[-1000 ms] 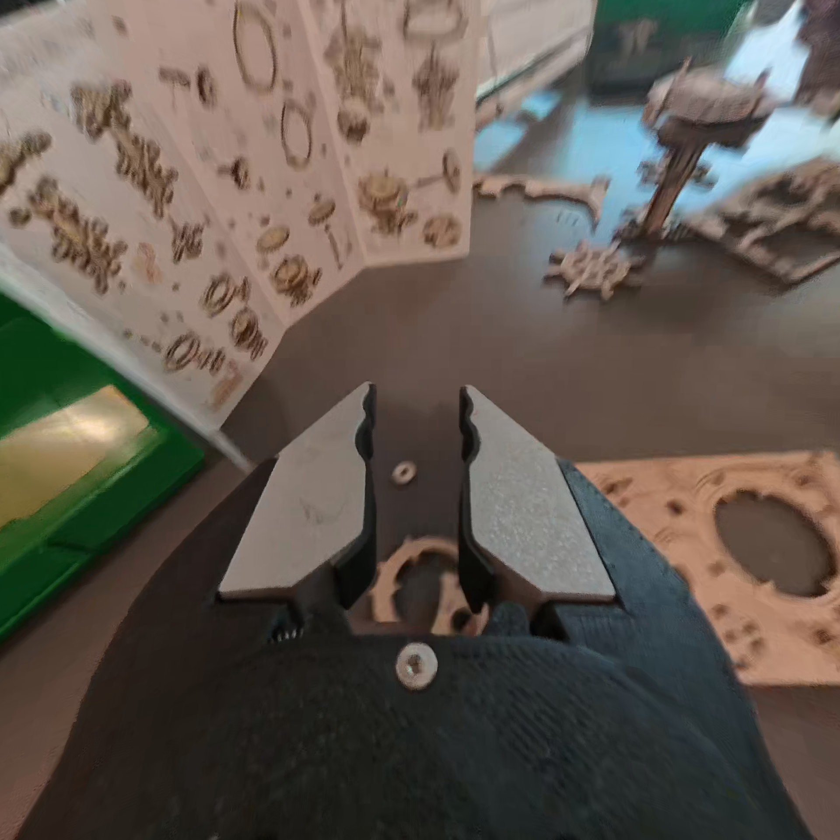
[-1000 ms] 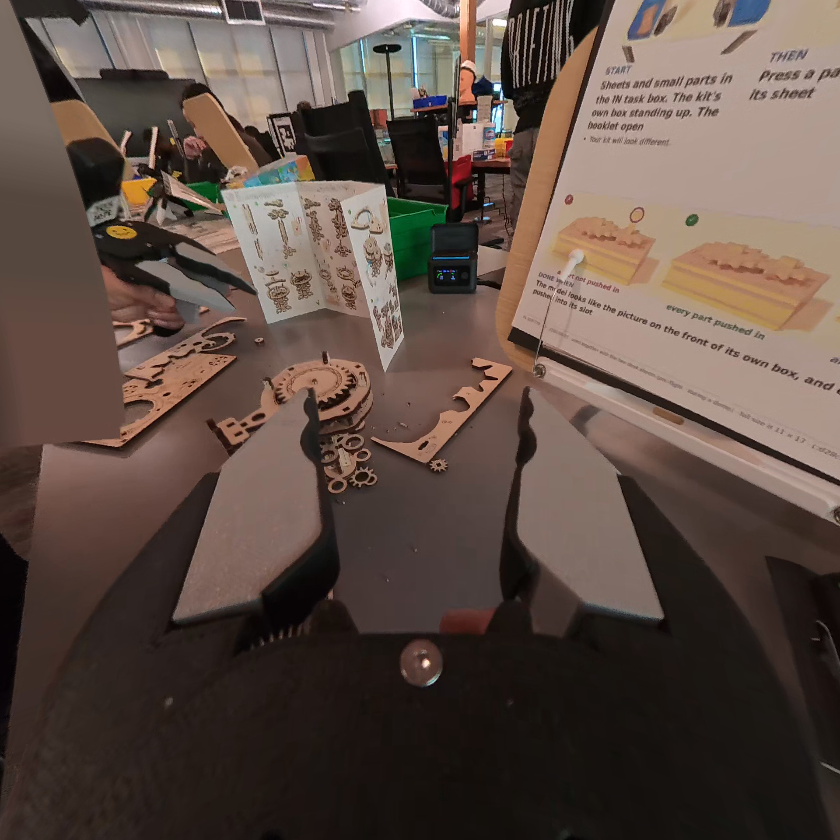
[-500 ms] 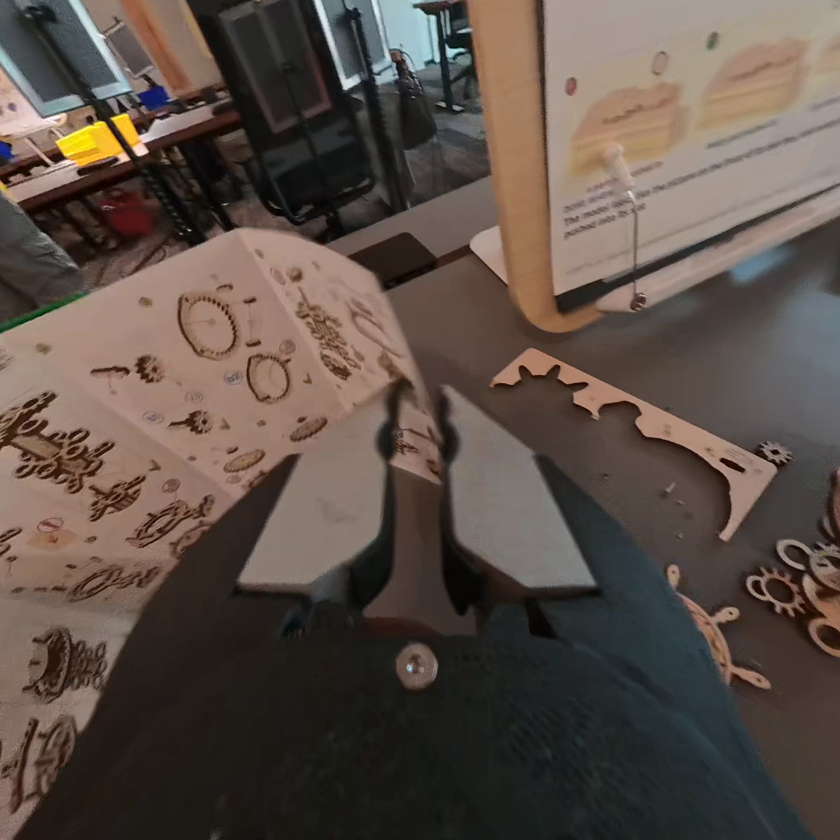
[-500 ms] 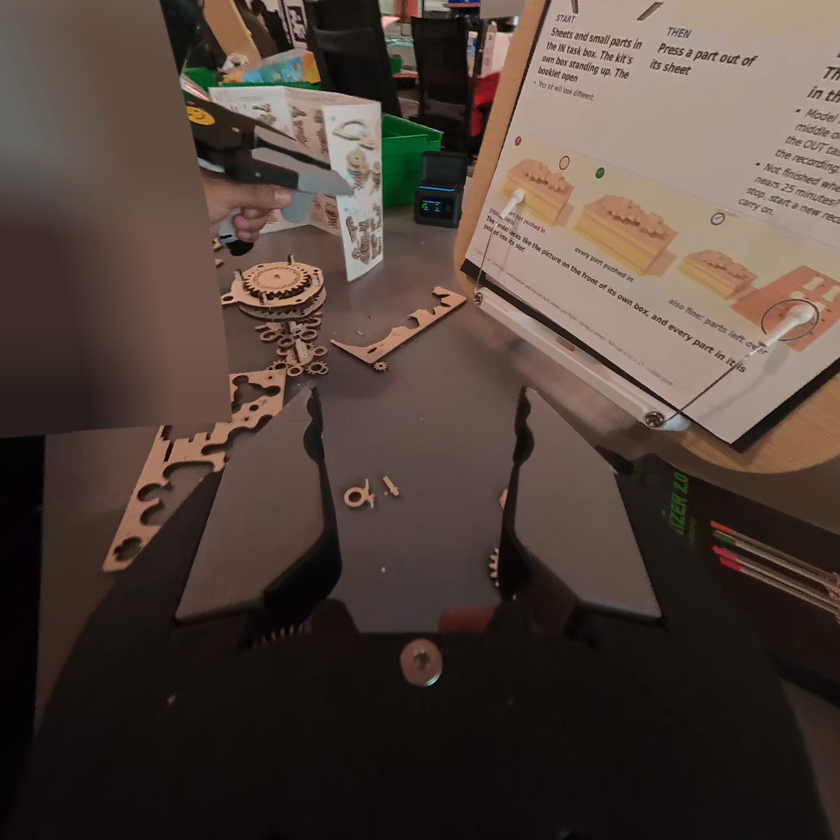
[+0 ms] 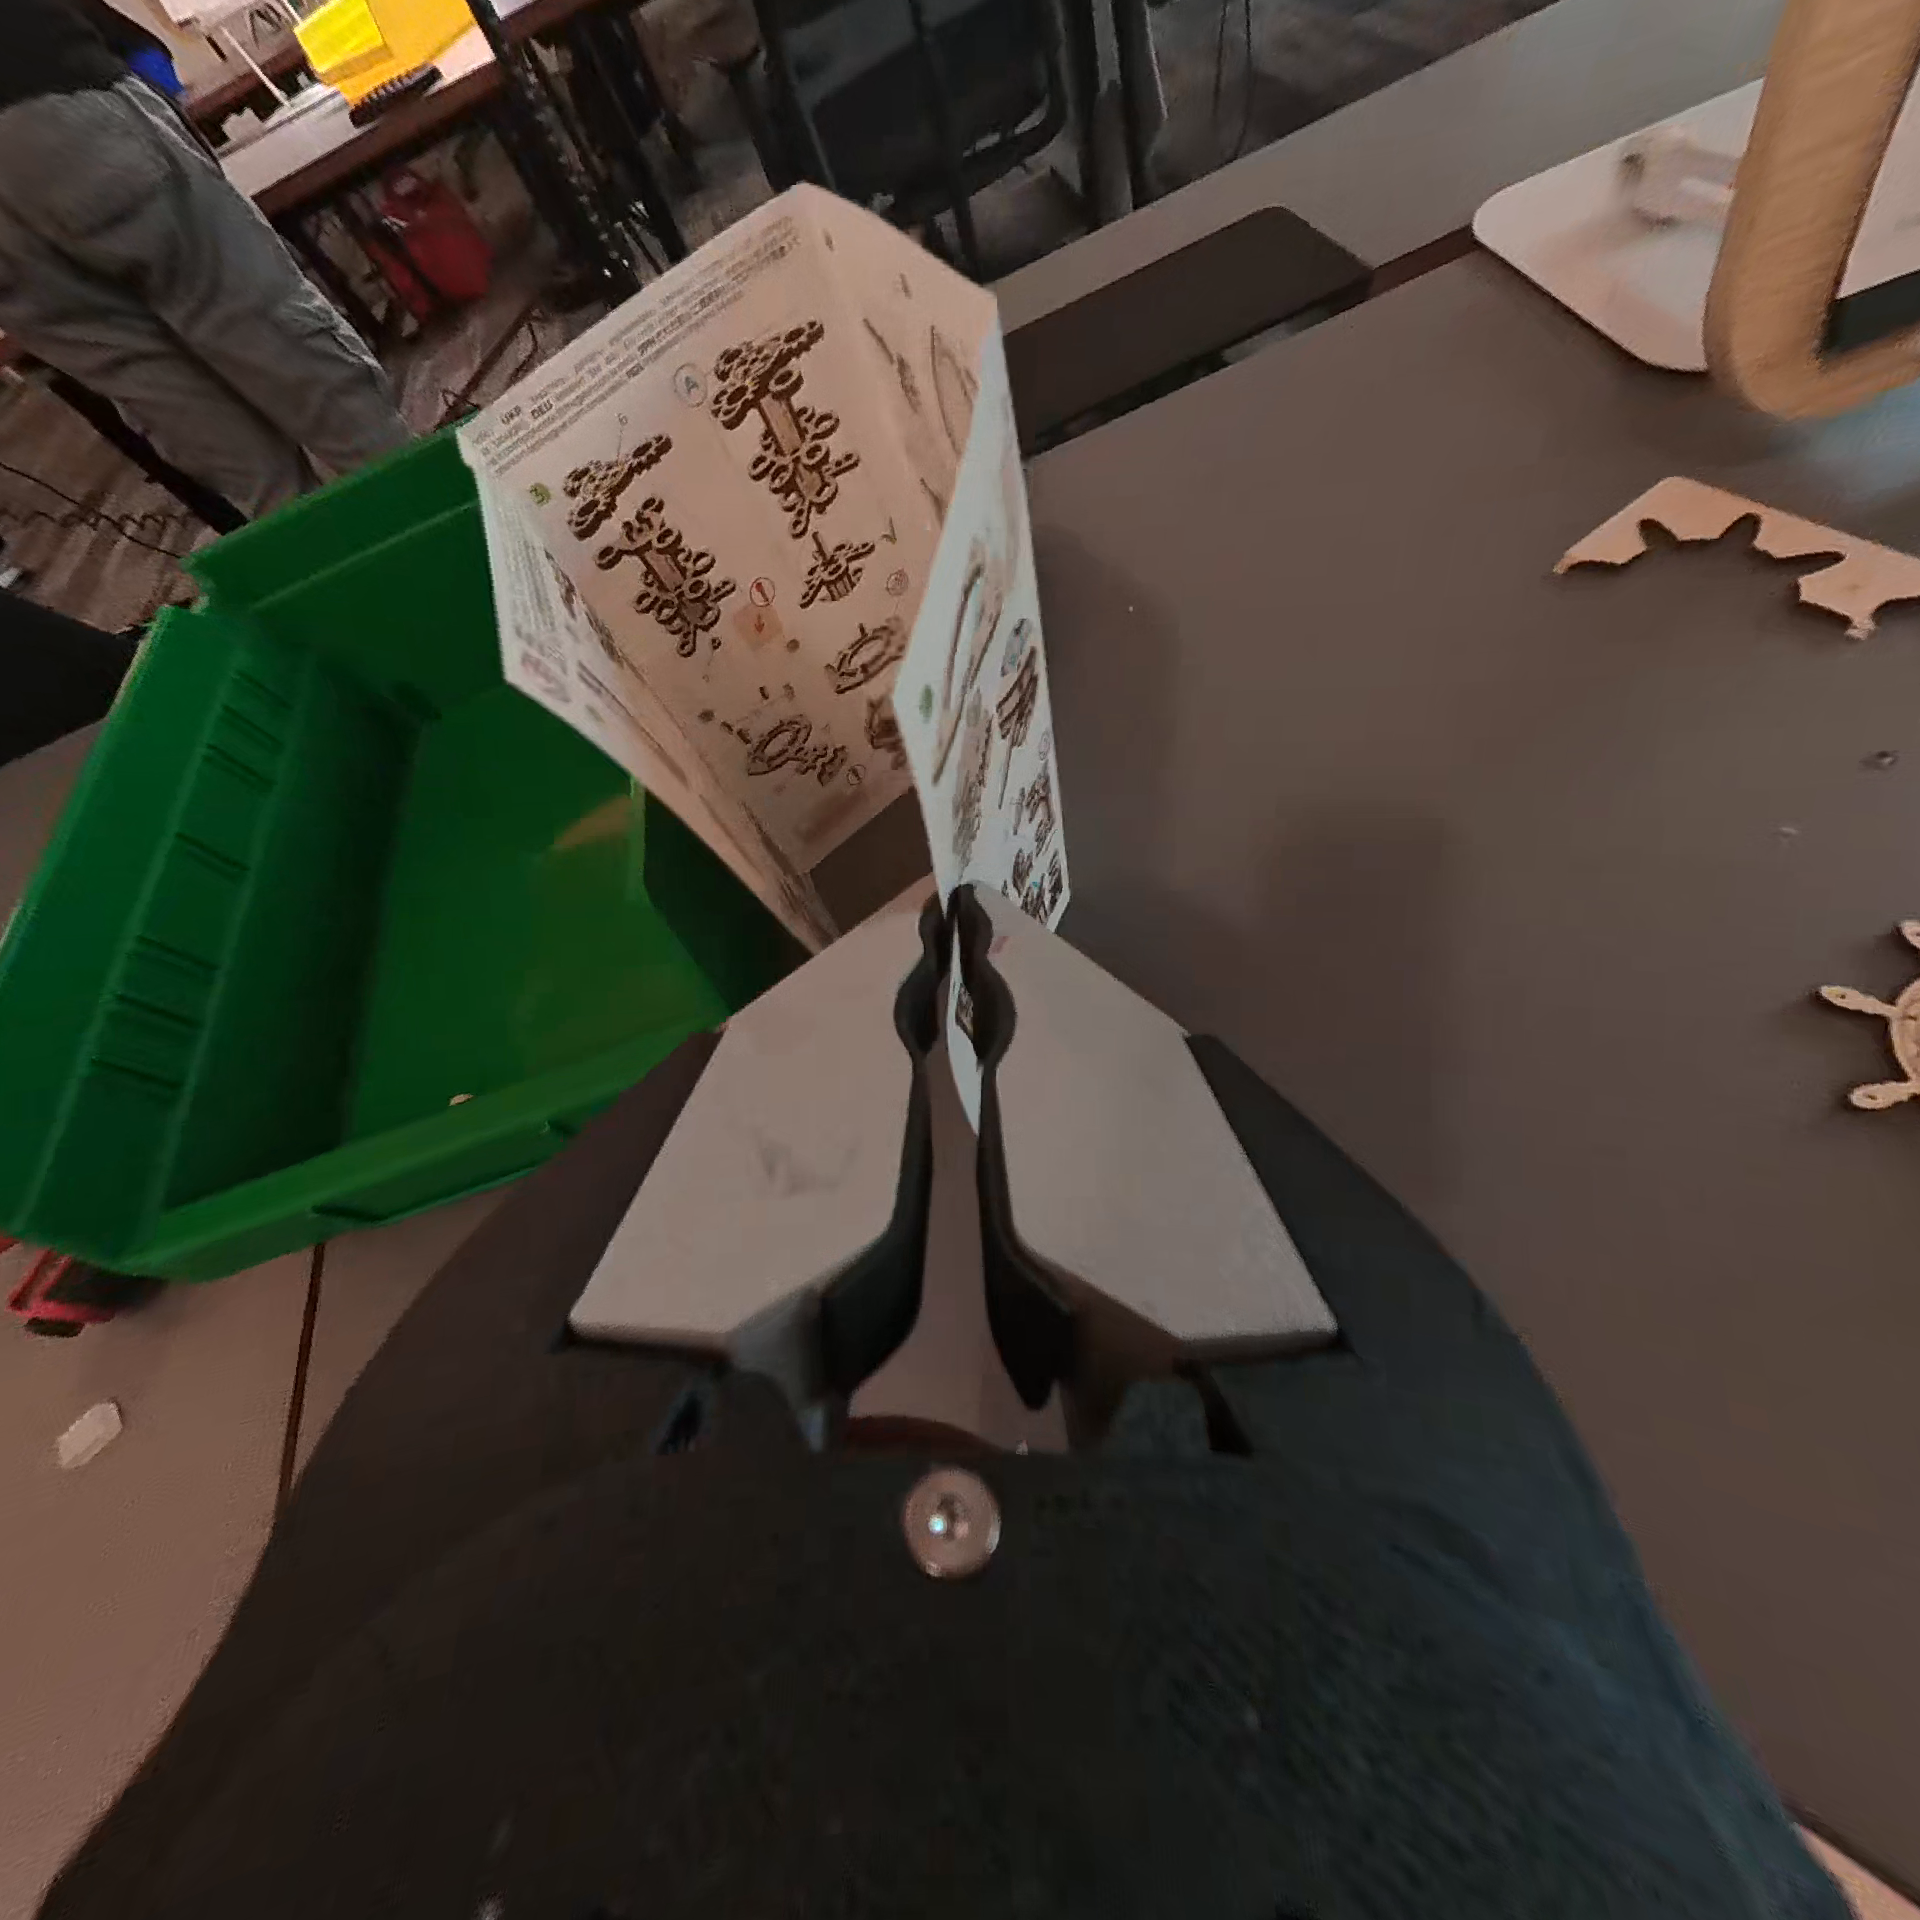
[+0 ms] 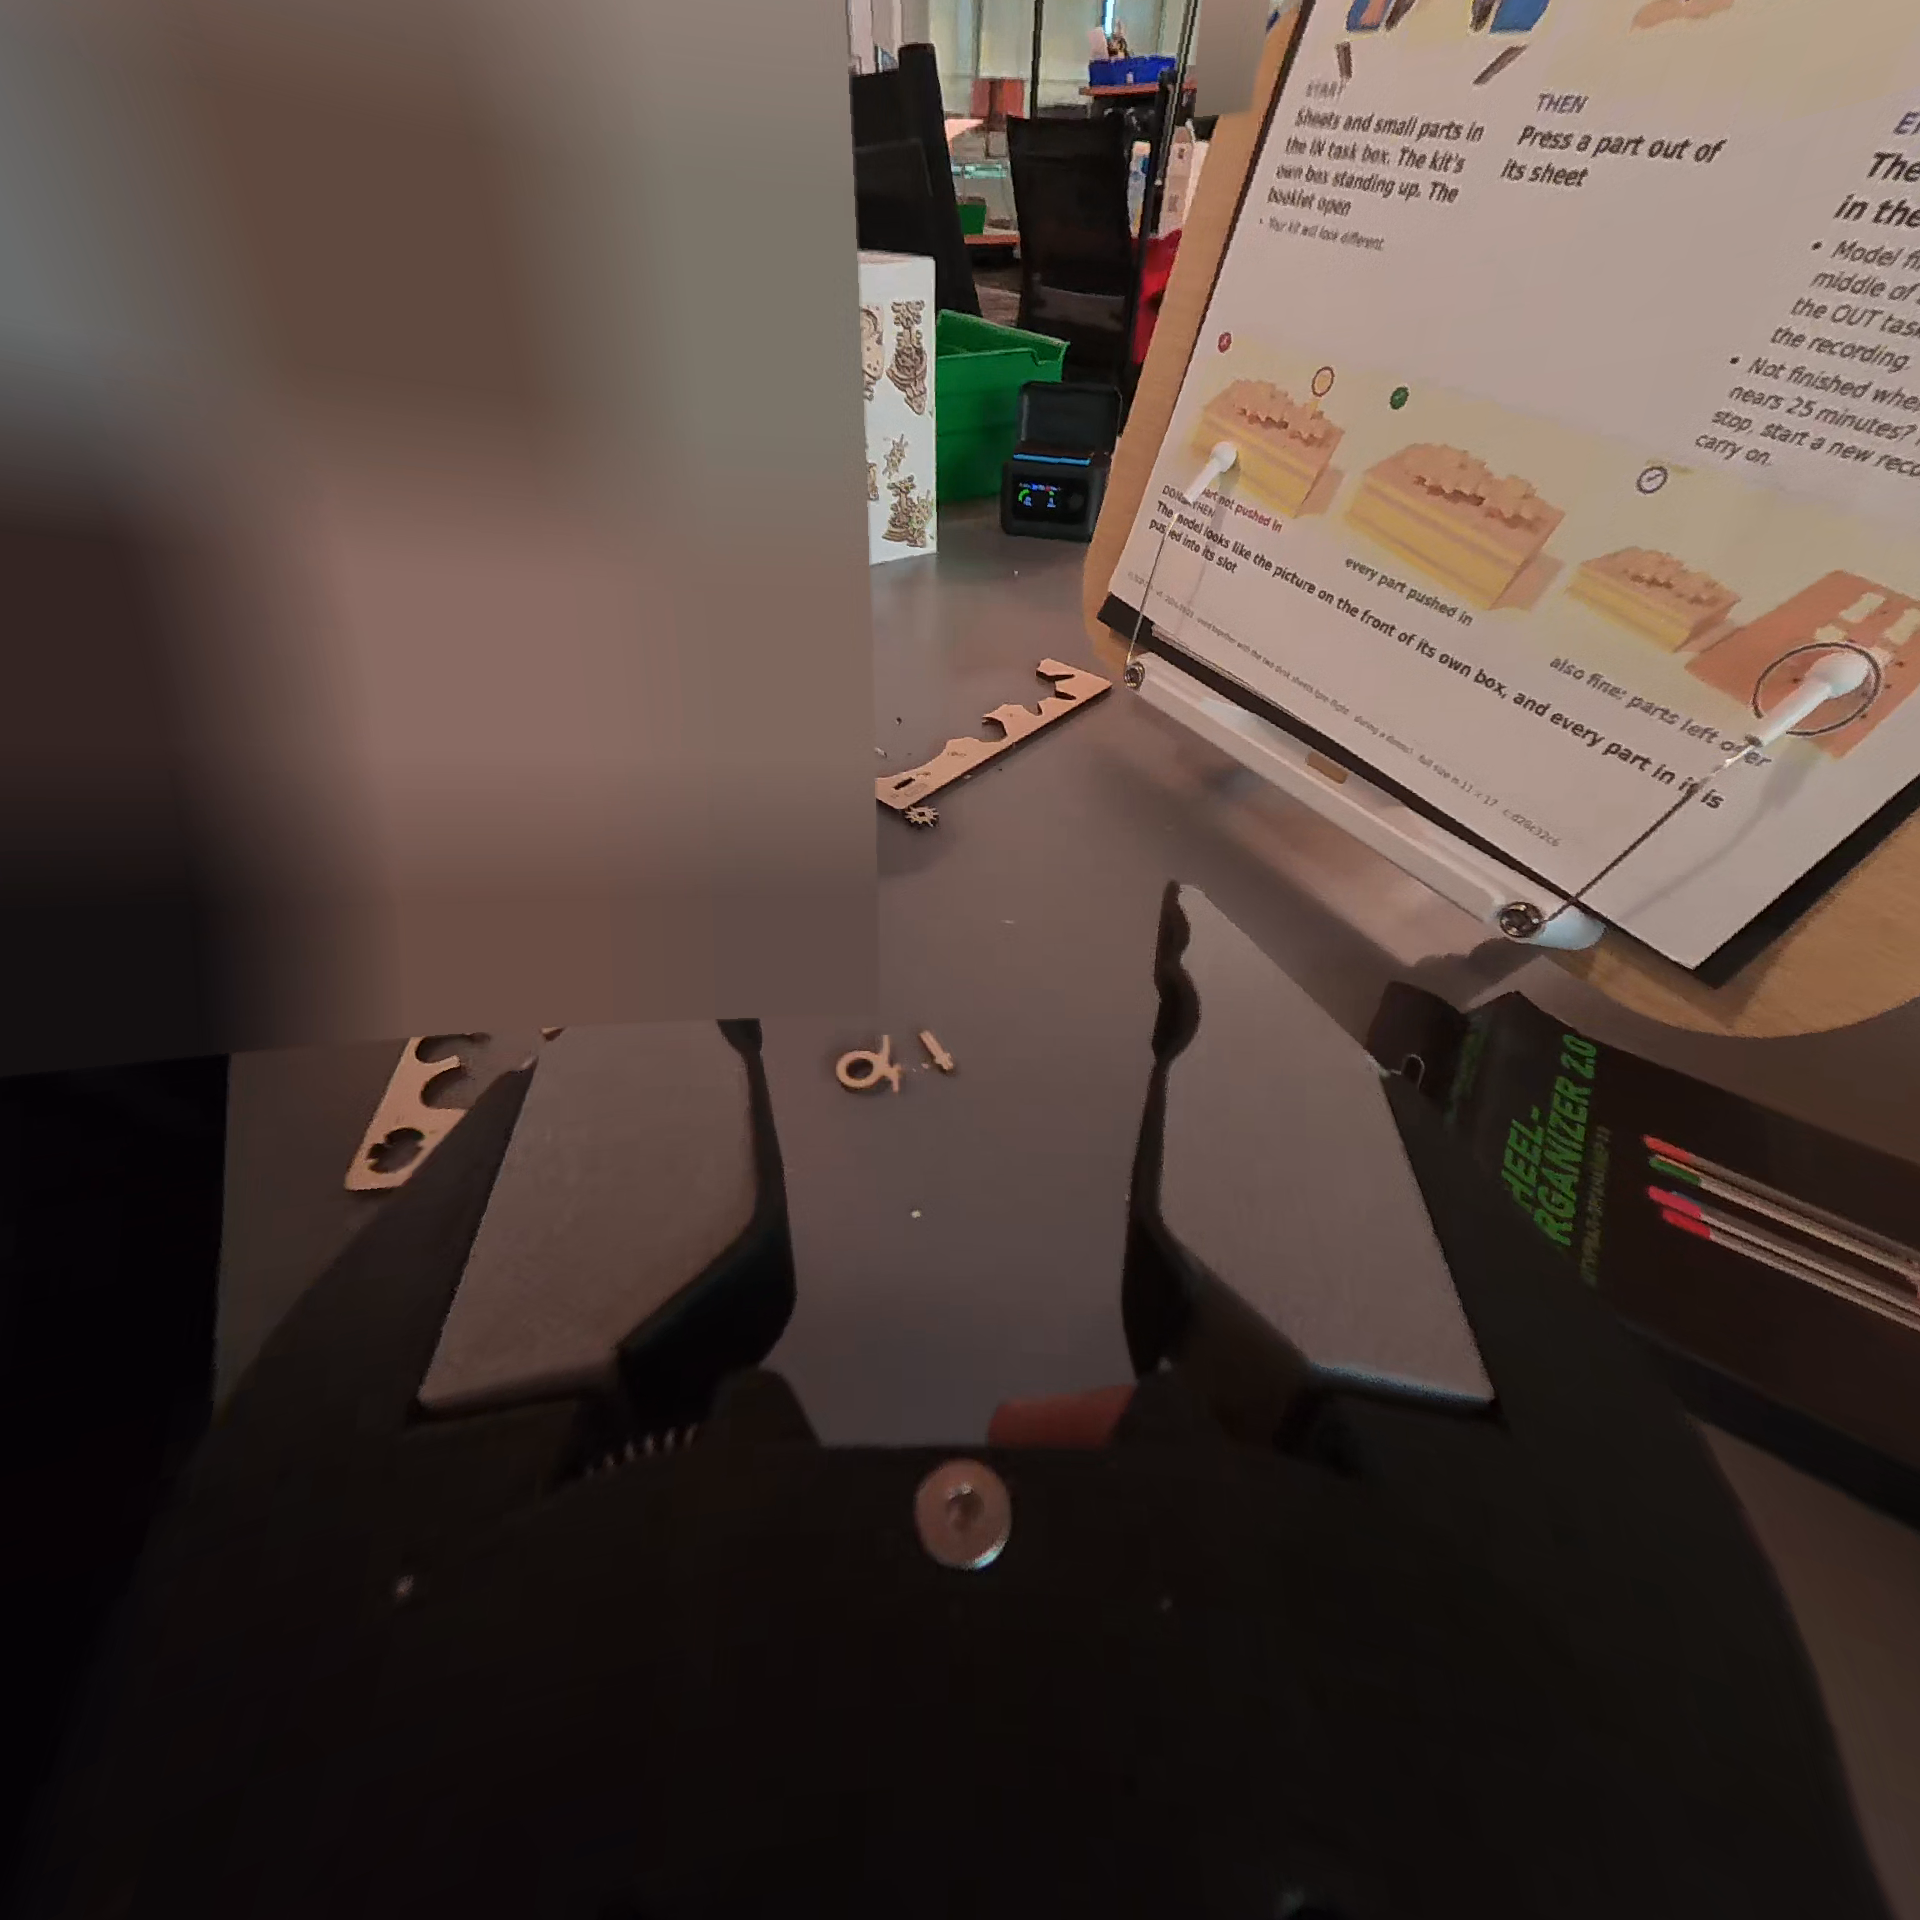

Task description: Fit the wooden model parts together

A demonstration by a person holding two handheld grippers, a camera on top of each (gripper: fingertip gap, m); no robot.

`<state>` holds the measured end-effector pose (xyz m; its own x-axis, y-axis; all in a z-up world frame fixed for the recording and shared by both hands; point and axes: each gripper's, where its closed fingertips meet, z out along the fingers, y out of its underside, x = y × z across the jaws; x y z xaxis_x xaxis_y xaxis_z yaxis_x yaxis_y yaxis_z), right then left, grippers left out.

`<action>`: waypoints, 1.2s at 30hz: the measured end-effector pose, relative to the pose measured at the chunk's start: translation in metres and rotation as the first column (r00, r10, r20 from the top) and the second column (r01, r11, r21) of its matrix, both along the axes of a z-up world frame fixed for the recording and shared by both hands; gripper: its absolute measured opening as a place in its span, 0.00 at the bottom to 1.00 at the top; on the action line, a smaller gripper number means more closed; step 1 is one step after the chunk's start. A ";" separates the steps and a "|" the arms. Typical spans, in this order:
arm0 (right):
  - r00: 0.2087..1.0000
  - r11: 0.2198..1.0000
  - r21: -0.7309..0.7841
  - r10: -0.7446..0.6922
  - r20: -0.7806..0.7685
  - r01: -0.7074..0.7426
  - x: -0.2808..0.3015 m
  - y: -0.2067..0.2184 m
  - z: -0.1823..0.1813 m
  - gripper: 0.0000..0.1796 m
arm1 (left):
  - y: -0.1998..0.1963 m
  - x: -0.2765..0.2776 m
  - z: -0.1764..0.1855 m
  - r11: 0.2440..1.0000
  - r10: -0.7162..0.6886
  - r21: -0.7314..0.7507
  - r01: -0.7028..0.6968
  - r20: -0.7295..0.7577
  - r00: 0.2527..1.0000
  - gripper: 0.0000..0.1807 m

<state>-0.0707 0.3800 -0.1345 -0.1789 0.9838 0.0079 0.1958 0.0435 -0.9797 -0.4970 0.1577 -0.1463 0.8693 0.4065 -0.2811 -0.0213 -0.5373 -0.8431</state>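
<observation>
My left gripper [image 5: 954, 914] is shut on the bottom edge of the end panel of the folded paper instruction booklet [image 5: 748, 582], which stands on the dark table. A wooden offcut strip [image 5: 1745, 551] and a wheel-shaped wooden part [image 5: 1881, 1039] lie to its right. My right gripper [image 6: 961, 966] is open and empty, low over the table. A small wooden ring part [image 6: 864, 1068] and a small pin [image 6: 938, 1051] lie between its fingers. The offcut strip [image 6: 987, 743] with a tiny gear [image 6: 920, 817] lies farther off. A punched sheet piece [image 6: 410, 1112] is at its left.
A green bin [image 5: 312, 883] stands left of the booklet. A tilted instruction board [image 6: 1507, 416] on a wooden stand fills the right. A black box [image 6: 1662, 1195] lies beside my right finger. A small black device [image 6: 1055, 483] sits near the bin. A person stands in the background. The grippers' ends are close to 50 cm from one another.
My left gripper swung up from the wooden sheet to the booklet and closed on its end panel. My right gripper drew back and turned right, staying open.
</observation>
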 end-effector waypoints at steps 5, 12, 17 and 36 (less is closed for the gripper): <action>0.999 1.000 -0.006 -0.014 0.034 0.014 -0.005 0.003 -0.008 0.42 | -0.006 -0.004 0.000 1.000 -0.004 0.007 0.004 0.029 1.000 0.00; 0.999 0.999 -0.015 -0.033 0.014 0.033 -0.006 0.006 -0.005 0.42 | -0.013 -0.005 -0.003 1.000 -0.009 0.029 0.007 0.077 0.997 0.00; 0.999 0.999 -0.020 -0.036 0.013 0.036 -0.005 0.007 -0.005 0.42 | -0.017 -0.009 -0.001 0.999 0.000 0.039 -0.004 0.111 0.994 0.00; 0.992 0.993 -0.005 -0.117 0.037 0.117 -0.007 0.028 -0.017 0.42 | 0.098 0.094 -0.001 0.942 -0.331 0.152 0.300 0.273 0.903 0.14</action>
<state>-0.0773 0.4075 -0.1513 -0.0626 0.9980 -0.0040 0.2348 0.0108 -0.9720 -0.4027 0.2559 -0.1470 0.9934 0.1105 0.0317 0.0786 -0.4521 -0.8885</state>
